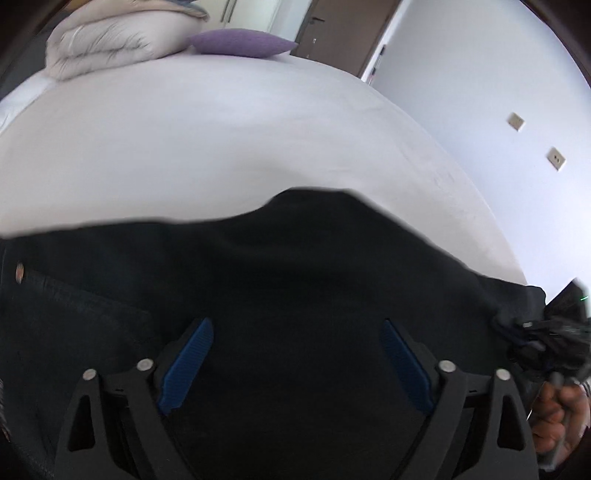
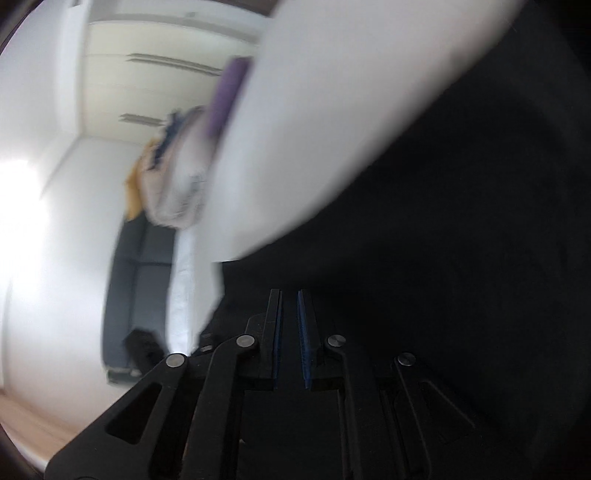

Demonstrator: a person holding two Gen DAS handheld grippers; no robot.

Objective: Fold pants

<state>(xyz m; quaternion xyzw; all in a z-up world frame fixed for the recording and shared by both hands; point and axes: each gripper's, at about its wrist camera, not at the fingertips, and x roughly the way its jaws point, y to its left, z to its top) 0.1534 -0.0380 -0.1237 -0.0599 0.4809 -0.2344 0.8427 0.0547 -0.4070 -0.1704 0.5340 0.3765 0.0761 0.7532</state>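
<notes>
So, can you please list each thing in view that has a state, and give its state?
Black denim pants: spread on the white bed sheet, one end bunched at the right gripper.
Left gripper: fingers wide open, over the pants.
Right gripper: fingers nearly together; hold unclear.
Purple cushion: lying on the bed.

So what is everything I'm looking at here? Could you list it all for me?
pants: one, black, spread on the near part of the bed
bed: one, white sheet, fills the middle of the left view
folded duvet: one, off-white, far end of bed
cushion: one, purple, beside the duvet
door: one, brown, behind the bed
wall sockets: two, beige, right wall
sofa: one, dark, by the wall in the right view
left tongs: black, blue pads, wide open over the pants
right tongs: black, blue pads, nearly closed, dark cloth around them
hand: one, lower right, gripping a handle
</notes>
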